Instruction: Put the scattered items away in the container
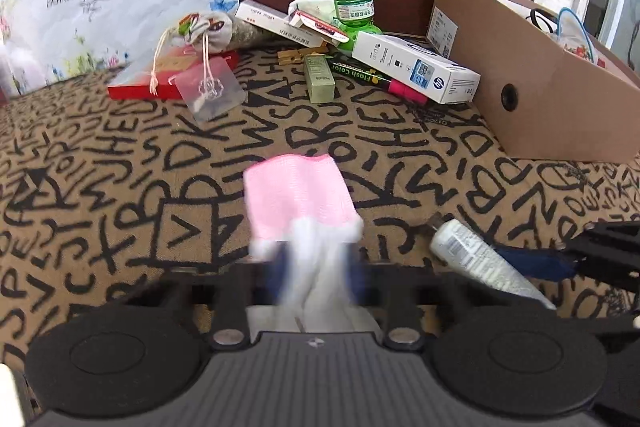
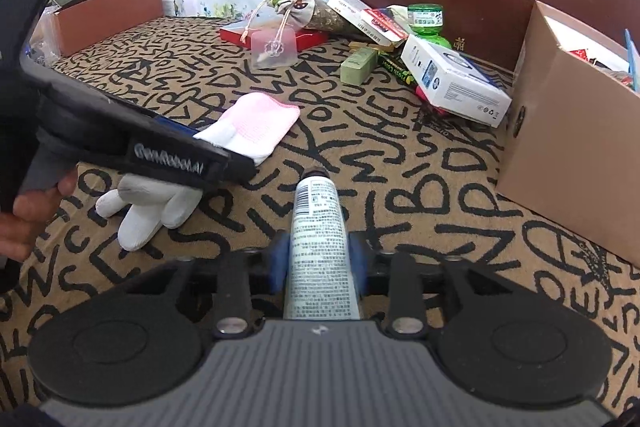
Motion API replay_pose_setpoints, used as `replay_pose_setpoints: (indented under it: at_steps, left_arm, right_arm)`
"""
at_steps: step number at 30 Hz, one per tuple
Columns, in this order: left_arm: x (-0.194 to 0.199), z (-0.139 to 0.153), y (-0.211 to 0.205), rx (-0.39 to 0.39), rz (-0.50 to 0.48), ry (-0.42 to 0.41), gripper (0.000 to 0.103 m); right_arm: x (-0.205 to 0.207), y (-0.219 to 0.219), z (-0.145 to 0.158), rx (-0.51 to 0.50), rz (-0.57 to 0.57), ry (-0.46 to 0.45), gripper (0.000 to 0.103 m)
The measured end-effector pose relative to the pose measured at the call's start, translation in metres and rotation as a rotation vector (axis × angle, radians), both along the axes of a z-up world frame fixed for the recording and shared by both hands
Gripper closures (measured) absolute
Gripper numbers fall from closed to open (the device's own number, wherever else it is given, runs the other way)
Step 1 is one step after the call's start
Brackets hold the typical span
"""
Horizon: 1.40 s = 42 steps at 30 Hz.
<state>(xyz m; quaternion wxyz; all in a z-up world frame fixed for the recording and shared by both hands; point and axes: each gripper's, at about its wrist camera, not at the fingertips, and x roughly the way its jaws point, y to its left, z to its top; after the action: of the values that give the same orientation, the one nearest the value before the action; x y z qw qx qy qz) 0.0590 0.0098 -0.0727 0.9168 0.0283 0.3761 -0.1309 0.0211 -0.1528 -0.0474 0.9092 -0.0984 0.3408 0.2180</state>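
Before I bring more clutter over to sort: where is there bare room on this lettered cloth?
Free: the wide strip between the pink-cuffed glove and the cardboard box, and the patch left of the red box. Crowded: the back, where the white HP box, green bottle and drawstring pouch pile up.

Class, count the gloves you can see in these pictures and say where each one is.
2. The pink-cuffed glove is pinched in the left gripper; a white glove lies on the cloth beneath that gripper. Others may be hidden in the box.

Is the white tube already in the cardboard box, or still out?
Still out. The white tube lies over the patterned cloth, clamped in the right hand-held gripper, well short of the cardboard box.
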Motion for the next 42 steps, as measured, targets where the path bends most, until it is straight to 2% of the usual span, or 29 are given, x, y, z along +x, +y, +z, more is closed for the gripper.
replay_pose_setpoints:
  at_steps: [3, 8, 9, 10, 11, 15, 18, 19, 20, 21, 26, 31, 32, 35, 39, 42]
  left_arm:
    - [-0.002, 0.007, 0.009, -0.087, 0.012, 0.025, 0.093]
    - [-0.016, 0.026, 0.004, -0.130, -0.014, -0.006, 0.093]
    - [-0.018, 0.032, 0.001, -0.137, -0.026, -0.018, 0.093]
    - [-0.020, 0.038, -0.003, -0.143, -0.039, -0.031, 0.093]
    - [-0.022, 0.044, -0.006, -0.150, -0.054, -0.043, 0.093]
    - [-0.028, 0.062, -0.020, -0.155, -0.097, -0.092, 0.093]
    - [-0.033, 0.065, -0.024, -0.141, -0.103, -0.104, 0.093]
    - [-0.035, 0.065, -0.024, -0.137, -0.102, -0.100, 0.093]
    - [-0.036, 0.064, -0.024, -0.135, -0.101, -0.095, 0.093]
    - [-0.037, 0.063, -0.023, -0.132, -0.100, -0.087, 0.093]
    - [-0.036, 0.059, -0.024, -0.119, -0.111, -0.064, 0.093]
    - [-0.037, 0.058, -0.027, -0.116, -0.123, -0.058, 0.093]
    - [-0.037, 0.057, -0.028, -0.113, -0.122, -0.055, 0.093]
    - [-0.037, 0.057, -0.027, -0.108, -0.116, -0.047, 0.093]
    - [-0.035, 0.064, -0.030, -0.120, -0.122, -0.060, 0.093]
    - [-0.032, 0.077, -0.039, -0.154, -0.166, -0.078, 0.093]
  right_arm:
    - [-0.006, -0.004, 0.005, 0.025, -0.006, 0.000, 0.073]
    - [-0.017, -0.017, 0.021, 0.073, -0.025, -0.037, 0.073]
    - [-0.018, -0.020, 0.025, 0.081, -0.029, -0.049, 0.079]
    - [-0.020, -0.023, 0.029, 0.089, -0.031, -0.063, 0.100]
    - [-0.022, -0.027, 0.035, 0.104, -0.029, -0.075, 0.103]
    - [-0.025, -0.039, 0.049, 0.097, -0.050, -0.124, 0.103]
    - [-0.023, -0.044, 0.042, 0.074, -0.015, -0.062, 0.101]
    - [-0.025, -0.045, 0.039, 0.064, -0.007, -0.049, 0.096]
    - [-0.027, -0.044, 0.036, 0.049, 0.001, -0.037, 0.078]
    - [-0.029, -0.044, 0.032, 0.037, -0.003, -0.035, 0.065]
    - [-0.027, -0.043, 0.025, -0.009, -0.008, -0.065, 0.065]
    - [0.000, -0.042, 0.005, -0.077, 0.016, -0.016, 0.065]
    - [0.004, -0.042, 0.000, -0.083, 0.024, -0.012, 0.069]
    - [0.007, -0.047, 0.003, -0.020, 0.002, 0.007, 0.074]
    - [-0.006, -0.058, 0.016, 0.050, -0.021, -0.029, 0.074]
    - [-0.017, -0.072, 0.036, 0.110, -0.043, -0.082, 0.074]
